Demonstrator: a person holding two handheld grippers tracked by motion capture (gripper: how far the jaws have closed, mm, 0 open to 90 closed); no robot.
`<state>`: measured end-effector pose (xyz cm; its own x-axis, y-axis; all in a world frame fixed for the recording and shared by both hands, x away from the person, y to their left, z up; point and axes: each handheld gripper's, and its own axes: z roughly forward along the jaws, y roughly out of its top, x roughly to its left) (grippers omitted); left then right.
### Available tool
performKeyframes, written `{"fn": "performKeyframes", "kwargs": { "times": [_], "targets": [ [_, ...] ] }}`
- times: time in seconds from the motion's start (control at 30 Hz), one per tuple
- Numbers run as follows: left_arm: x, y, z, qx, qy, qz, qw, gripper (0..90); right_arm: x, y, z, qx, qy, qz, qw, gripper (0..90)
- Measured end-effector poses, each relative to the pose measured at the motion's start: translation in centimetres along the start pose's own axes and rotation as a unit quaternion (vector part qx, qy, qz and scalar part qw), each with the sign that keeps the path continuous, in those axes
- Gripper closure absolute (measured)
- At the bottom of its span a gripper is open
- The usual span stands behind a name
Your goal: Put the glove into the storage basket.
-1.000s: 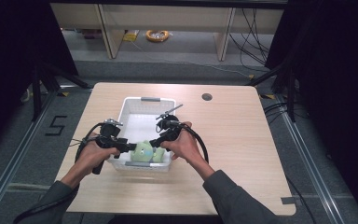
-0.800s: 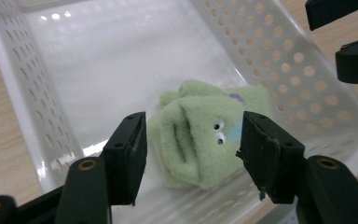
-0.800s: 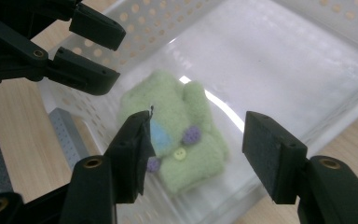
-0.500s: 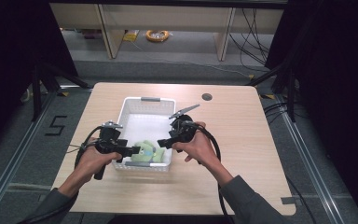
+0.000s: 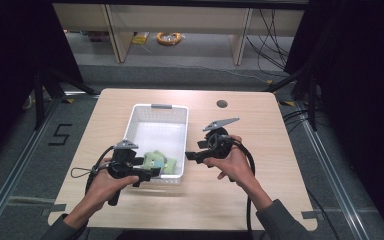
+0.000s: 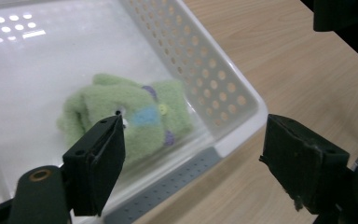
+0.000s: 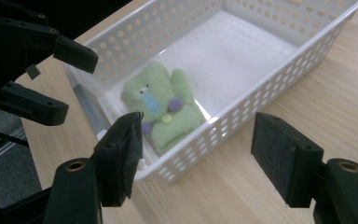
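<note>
Left gripper (image 5: 147,173), jaws spread, beside green mitten (image 5: 158,162) in basket's (image 5: 160,107) near end; right gripper (image 5: 192,155) spread. Risk: a low jaw could catch the rim, dragging the basket

Green fleece mitten (image 7: 164,106) with blue and purple patches, lying flat in white perforated basket (image 7: 279,79), near corner.

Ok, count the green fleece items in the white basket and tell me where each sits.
1. The green fleece mitten lies at the near end of the white basket, between the open left gripper and right gripper; nothing looks hidden.
</note>
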<state>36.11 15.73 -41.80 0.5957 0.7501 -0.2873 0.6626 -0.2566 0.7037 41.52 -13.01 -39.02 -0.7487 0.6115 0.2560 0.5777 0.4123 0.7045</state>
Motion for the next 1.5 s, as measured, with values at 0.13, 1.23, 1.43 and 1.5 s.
{"fn": "performKeyframes", "kwargs": {
  "times": [0.13, 1.23, 1.43, 1.5],
  "targets": [
    [-1.0, -0.3, 0.1, -0.009, -0.007, 0.003, 0.9999, 20.3, -0.4, -1.0, -1.1, -0.008, -0.003, 0.005, 0.9999, 34.5],
    [-5.7, -3.1, 2.5, -0.011, -0.057, 0.043, 0.9974, 19.8, -1.2, -7.1, -4.5, -0.044, -0.007, 0.02, 0.9988, 33.1],
    [-6.0, -3.7, 3.0, -0.01, -0.063, 0.045, 0.997, 19.2, -1.0, -8.1, -4.8, -0.045, -0.003, 0.028, 0.9986, 31.7],
    [-6.1, -3.9, 3.0, -0.007, -0.063, 0.049, 0.9968, 19.0, -1.0, -8.5, -4.9, -0.045, -0.005, 0.029, 0.9986, 31.4]
  ]
}}
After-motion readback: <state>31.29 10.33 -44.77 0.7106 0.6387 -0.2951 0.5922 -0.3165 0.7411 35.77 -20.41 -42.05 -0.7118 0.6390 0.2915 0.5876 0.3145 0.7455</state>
